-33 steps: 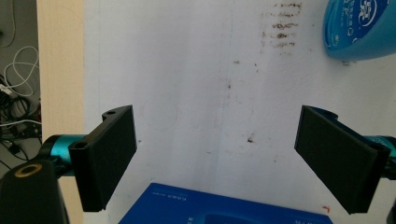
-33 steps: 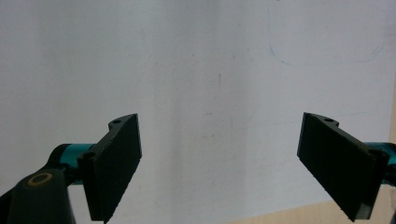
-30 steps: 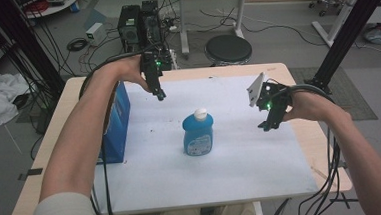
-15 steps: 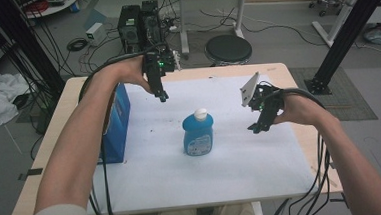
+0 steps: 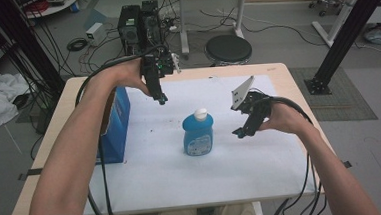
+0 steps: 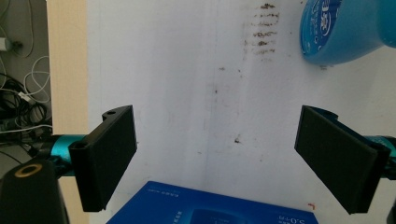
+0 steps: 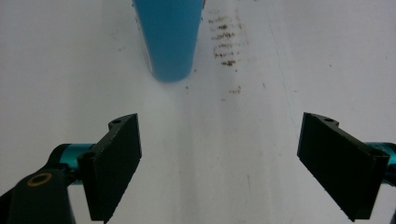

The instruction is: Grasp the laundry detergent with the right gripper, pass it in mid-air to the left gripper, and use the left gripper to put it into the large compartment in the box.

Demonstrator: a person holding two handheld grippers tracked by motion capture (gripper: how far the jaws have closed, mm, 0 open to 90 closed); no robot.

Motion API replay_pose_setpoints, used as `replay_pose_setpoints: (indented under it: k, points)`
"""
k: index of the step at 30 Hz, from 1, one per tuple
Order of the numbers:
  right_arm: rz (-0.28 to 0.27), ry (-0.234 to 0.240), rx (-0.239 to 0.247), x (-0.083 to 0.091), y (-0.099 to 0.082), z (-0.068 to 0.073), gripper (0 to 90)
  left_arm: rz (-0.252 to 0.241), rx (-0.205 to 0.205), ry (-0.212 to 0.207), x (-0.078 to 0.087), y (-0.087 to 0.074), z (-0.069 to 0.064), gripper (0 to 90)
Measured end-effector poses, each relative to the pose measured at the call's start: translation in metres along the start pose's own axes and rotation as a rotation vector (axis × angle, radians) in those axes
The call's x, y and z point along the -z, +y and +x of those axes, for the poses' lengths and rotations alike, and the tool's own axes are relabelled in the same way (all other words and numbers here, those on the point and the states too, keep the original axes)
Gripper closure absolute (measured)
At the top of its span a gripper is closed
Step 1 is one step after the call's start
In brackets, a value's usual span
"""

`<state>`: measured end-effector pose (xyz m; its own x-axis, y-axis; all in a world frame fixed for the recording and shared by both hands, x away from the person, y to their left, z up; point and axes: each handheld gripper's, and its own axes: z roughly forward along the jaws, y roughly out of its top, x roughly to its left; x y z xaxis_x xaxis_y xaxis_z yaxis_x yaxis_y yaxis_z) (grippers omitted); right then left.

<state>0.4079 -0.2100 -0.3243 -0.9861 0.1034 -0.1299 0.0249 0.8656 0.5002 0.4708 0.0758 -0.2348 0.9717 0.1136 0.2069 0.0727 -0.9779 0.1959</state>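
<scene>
Blue bottle (image 5: 198, 133) upright in the table's (image 5: 276, 74) middle, both grippers empty.
Right gripper (image 5: 241, 132) is near it, left gripper (image 5: 161, 100) above; jaws of both released wide. The bottle looks light, smooth plastic, maybe slippery; take it at the flat body, below the cap.

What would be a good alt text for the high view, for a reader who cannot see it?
A person's two arms hold open grippers above a white-covered table; the right gripper is near a blue bottle with a white cap standing mid-table. The left gripper hovers farther back, and a blue box stands at the table's left.
</scene>
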Motion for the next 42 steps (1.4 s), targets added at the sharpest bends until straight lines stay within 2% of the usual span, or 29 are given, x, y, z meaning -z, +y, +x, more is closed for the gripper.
replay_pose_setpoints:
  k: [4, 11, 14, 23, 29, 35, 42]
  points:
    - [-0.045, 0.024, -0.020, -0.011, 0.000, 0.003, 12.8, -0.006, 0.000, -0.001, 0.000, -0.002, 0.000, 12.9]
    - [-0.157, 0.078, -0.069, -0.027, 0.000, 0.006, 12.8, -0.013, 0.003, -0.003, -0.001, -0.003, -0.003, 12.9]
    - [-0.192, 0.090, -0.066, -0.033, 0.000, 0.007, 12.8, -0.016, 0.000, -0.004, -0.002, -0.002, -0.004, 12.9]
    - [-0.268, 0.110, -0.054, -0.051, 0.006, 0.015, 12.8, -0.017, -0.006, -0.012, -0.004, 0.000, -0.006, 12.9]
    - [-0.309, 0.110, -0.044, -0.059, 0.010, 0.018, 12.8, -0.024, 0.016, -0.028, -0.005, -0.002, 0.000, 12.9]
    - [-0.336, 0.117, -0.050, -0.063, 0.011, 0.018, 12.9, -0.021, 0.027, -0.033, -0.009, -0.003, 0.004, 12.9]
    - [-0.375, 0.151, -0.065, -0.073, 0.012, 0.017, 12.9, -0.025, 0.022, -0.032, -0.009, -0.003, 0.004, 12.9]
